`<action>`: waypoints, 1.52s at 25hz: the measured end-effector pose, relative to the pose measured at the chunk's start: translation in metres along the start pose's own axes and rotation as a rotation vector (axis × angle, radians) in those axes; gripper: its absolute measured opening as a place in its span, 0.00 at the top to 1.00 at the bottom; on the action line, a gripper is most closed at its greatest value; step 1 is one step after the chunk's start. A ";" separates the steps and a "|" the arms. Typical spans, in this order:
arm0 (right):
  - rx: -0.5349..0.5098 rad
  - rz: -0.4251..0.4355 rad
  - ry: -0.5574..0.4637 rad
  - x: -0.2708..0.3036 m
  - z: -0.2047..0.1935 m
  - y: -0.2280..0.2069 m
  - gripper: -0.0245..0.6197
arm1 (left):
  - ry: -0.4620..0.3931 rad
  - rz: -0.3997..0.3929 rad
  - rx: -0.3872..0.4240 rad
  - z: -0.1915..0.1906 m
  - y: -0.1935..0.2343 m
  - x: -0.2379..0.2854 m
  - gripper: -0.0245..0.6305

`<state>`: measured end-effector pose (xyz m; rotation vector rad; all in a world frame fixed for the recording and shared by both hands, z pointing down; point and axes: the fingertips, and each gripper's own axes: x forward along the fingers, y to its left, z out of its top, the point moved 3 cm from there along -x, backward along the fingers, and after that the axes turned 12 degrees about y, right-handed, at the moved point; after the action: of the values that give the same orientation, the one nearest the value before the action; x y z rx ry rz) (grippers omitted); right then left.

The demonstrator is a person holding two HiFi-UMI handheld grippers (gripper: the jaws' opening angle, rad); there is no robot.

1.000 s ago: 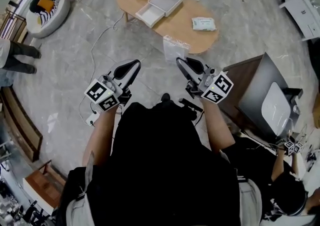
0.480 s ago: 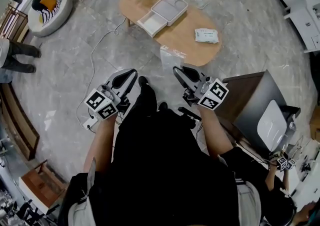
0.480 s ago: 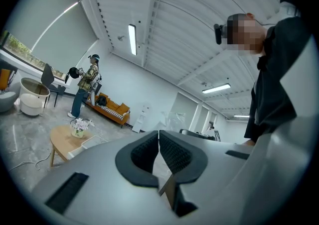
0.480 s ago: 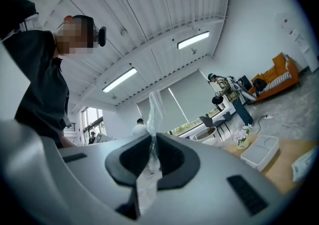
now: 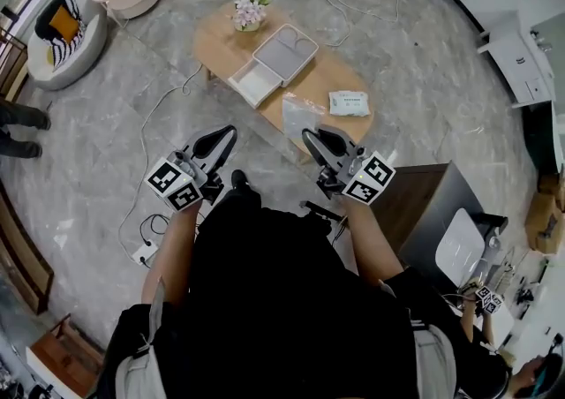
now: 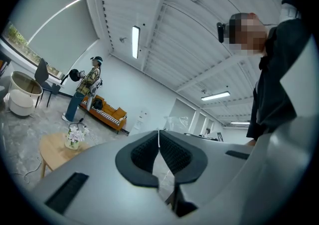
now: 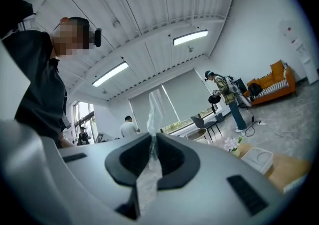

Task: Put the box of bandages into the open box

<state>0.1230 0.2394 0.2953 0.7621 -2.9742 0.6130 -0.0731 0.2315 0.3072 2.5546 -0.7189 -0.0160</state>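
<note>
While left gripper (image 5: 229,132) points level, right gripper (image 5: 311,135) level, fingers (image 7: 172,162) pinching plastic bag (image 5: 303,113)

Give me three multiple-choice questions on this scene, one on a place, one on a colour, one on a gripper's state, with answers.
1. The flower vase stands: A on a shelf; B on the wooden table; C on a windowsill.
2. The open box is: A red; B black; C white.
3. The right gripper is: A shut on a clear plastic bag; B wide open; C shut on flowers.
Answers: 1 B, at the table's end; 2 C, both its parts look white; 3 A, film is pinched between its jaws.
</note>
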 end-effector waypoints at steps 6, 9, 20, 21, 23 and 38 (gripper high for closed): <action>0.003 -0.035 0.011 0.057 0.025 -0.039 0.91 | 0.022 -0.064 -0.012 0.030 0.056 0.014 0.93; 0.012 -0.070 0.006 0.077 0.033 -0.058 0.91 | 0.052 -0.092 -0.023 0.031 0.085 0.023 0.93; 0.115 -0.048 0.087 0.122 0.025 -0.145 0.91 | 0.058 -0.026 -0.085 0.049 0.165 0.057 0.93; 0.115 -0.034 0.089 0.131 0.028 -0.155 0.91 | 0.059 -0.011 -0.084 0.053 0.174 0.059 0.93; 0.117 -0.006 0.087 0.149 0.036 -0.177 0.91 | 0.060 0.022 -0.094 0.064 0.192 0.065 0.93; 0.151 0.119 0.346 0.225 0.015 -0.324 0.91 | 0.133 0.127 -0.120 0.106 0.300 0.156 0.93</action>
<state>0.0764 -0.1308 0.4249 0.4320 -2.6891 0.8827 -0.1001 -0.1166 0.3683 2.3665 -0.8023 0.1469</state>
